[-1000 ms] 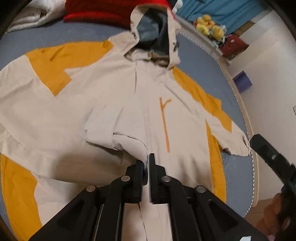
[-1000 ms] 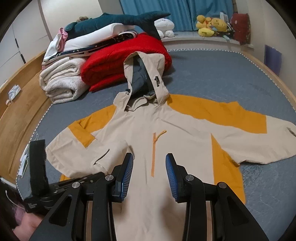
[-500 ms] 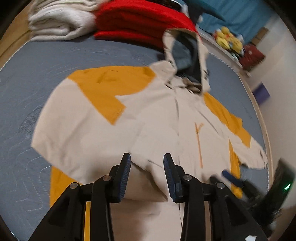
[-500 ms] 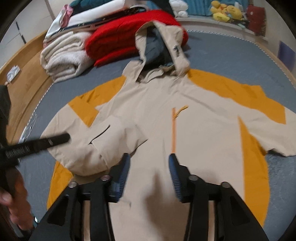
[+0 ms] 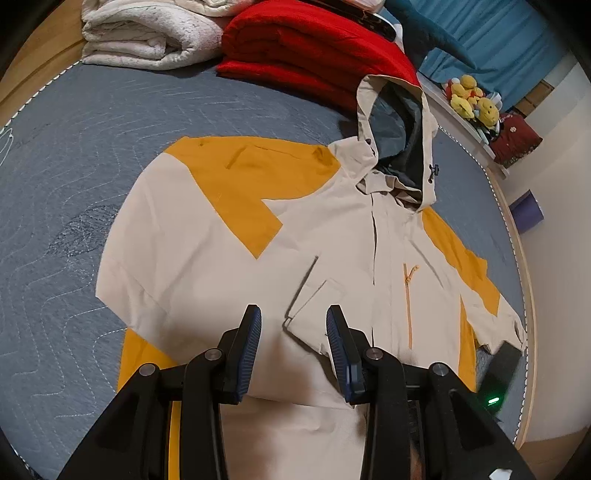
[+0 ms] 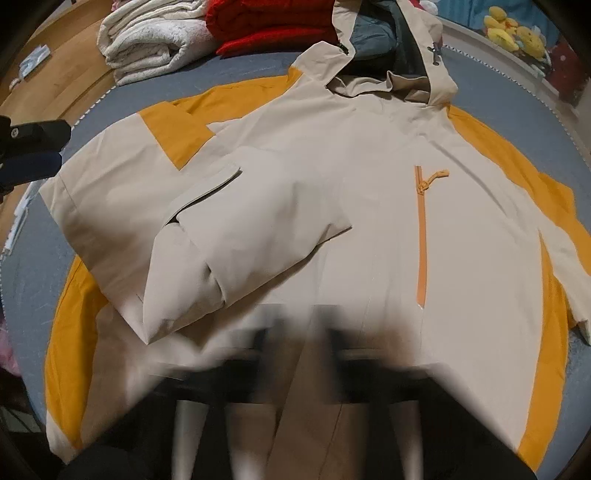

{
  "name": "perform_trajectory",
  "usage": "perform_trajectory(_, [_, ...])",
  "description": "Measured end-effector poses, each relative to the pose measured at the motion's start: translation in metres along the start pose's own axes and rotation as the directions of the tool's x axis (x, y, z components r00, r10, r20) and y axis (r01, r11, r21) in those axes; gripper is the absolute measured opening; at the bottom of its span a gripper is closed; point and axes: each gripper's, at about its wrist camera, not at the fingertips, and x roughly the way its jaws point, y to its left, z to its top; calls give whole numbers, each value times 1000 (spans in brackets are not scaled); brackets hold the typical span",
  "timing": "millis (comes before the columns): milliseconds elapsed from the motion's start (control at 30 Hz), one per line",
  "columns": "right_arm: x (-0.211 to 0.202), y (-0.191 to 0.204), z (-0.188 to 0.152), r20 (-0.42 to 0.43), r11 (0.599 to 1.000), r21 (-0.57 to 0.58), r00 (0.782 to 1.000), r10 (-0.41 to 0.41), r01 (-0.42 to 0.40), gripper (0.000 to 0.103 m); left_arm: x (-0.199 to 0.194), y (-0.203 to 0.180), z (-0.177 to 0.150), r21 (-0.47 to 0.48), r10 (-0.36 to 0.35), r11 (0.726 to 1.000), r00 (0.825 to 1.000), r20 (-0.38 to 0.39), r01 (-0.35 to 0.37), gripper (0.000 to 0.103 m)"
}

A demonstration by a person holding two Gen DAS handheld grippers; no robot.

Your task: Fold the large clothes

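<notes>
– On the grey quilted bed (image 5: 74, 166), what changed just now?

– A second ago the left hand-held gripper (image 5: 293, 314) had its blue fingers almost together, low over the big cream and yellow hooded jacket (image 5: 332, 240). Now its fingers are apart, and nothing is pinched between them. It has pulled back too, so more of the bed shows.

– And the other one?

– The right hand-held gripper (image 6: 299, 325) had its fingers wide apart before. It has dropped much closer to the jacket, and its fingers have come together. It is very blurry, so I cannot tell if any cloth is caught in it.

– Where is the jacket?

– It lies flat on the bed, front side up, just as before. Its grey-lined hood (image 5: 399, 129) points at the far end. One cream sleeve (image 6: 240, 240) is folded across the chest, near the thin orange zip (image 6: 421, 240). The other sleeve is spread out to the side.

– What else is in the room?

– A folded red fluffy blanket (image 5: 314, 48) and a folded white fluffy blanket (image 5: 147, 33) sit at the far end of the bed, and the hood touches the red one. Behind them hangs a blue curtain (image 5: 498, 33). Yellow soft toys (image 5: 472, 99) sit on a ledge by the white wall. A brown wooden floor (image 6: 66, 66) runs beside the bed.
</notes>
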Motion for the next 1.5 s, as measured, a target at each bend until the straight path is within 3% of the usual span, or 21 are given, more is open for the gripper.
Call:
perform_trajectory(100, [-22,-26,6,82,995,101,997,9,-18,0,-2,6,4,-11,10,1000,1000,14,-10,34])
perform_trajectory(200, [-45,-45,11,163,987,163,986,-34,8,0,-3,13,6,-31,19,999,1000,19,-19,34])
perform_trajectory(300, [-58,-42,15,226,984,162,974,31,-69,5,-5,20,10,-52,29,998,999,29,-27,33])
perform_trajectory(367, [-54,-27,19,204,979,118,969,140,-167,15,-6,23,12,-61,33,998,999,35,-31,34])
perform_trajectory(400, [-54,-15,19,198,976,85,964,179,-199,27,-7,26,13,-70,34,997,999,38,-32,34])
perform_trajectory(433, [-55,-2,19,198,976,46,960,198,-211,45,-8,28,13,-77,35,997,999,39,-31,34])
perform_trajectory(500, [-52,25,17,185,979,-41,961,206,-202,63,-9,31,15,-82,33,996,999,39,-30,34])
perform_trajectory(533, [-49,40,15,166,977,-95,964,205,-192,64,-9,32,15,-79,33,996,999,39,-30,33])
perform_trajectory(600, [-40,59,7,130,974,-166,976,176,-153,64,-10,32,15,-67,32,997,999,37,-30,34])
perform_trajectory(700, [-26,69,-5,89,976,-214,994,69,-48,62,-10,32,14,-57,30,998,999,32,-28,33])
perform_trajectory(733, [-21,68,-7,82,976,-217,996,23,-5,44,-10,33,15,-57,29,998,999,32,-28,33])
perform_trajectory(800, [-20,55,-6,79,985,-171,997,25,-11,11,-10,34,15,-60,33,998,999,34,-31,33])
perform_trajectory(900, [-42,23,0,184,1000,-22,983,25,-21,7,-13,38,16,-73,34,997,999,41,-31,34])
perform_trajectory(933, [-59,4,2,262,995,76,964,43,-65,7,-13,40,17,-76,36,997,998,43,-33,34])
perform_trajectory(1000, [-86,-32,0,388,962,252,922,0,-106,7,-13,41,17,-80,41,996,998,45,-37,33])
perform_trajectory(1067, [-97,-71,-7,425,900,423,900,-99,-101,7,-11,41,17,-80,45,996,998,42,-41,33])
perform_trajectory(1133, [-84,-113,-19,344,804,590,925,-162,-79,10,-7,39,17,-75,47,996,998,35,-44,34])
perform_trajectory(1233, [-48,-157,-38,188,684,726,978,-89,-77,14,-2,35,17,-69,42,997,999,24,-40,33])
perform_trajectory(1300, [-34,-170,-48,150,637,766,988,-47,-86,25,2,33,17,-69,37,997,999,18,-36,33])
perform_trajectory(1333, [-30,-174,-51,144,624,775,989,-28,-95,35,4,31,17,-70,34,997,999,14,-32,33])
perform_trajectory(1500, [-22,-190,-44,133,621,779,991,-26,-88,44,14,29,15,-78,36,996,999,-3,-36,33])
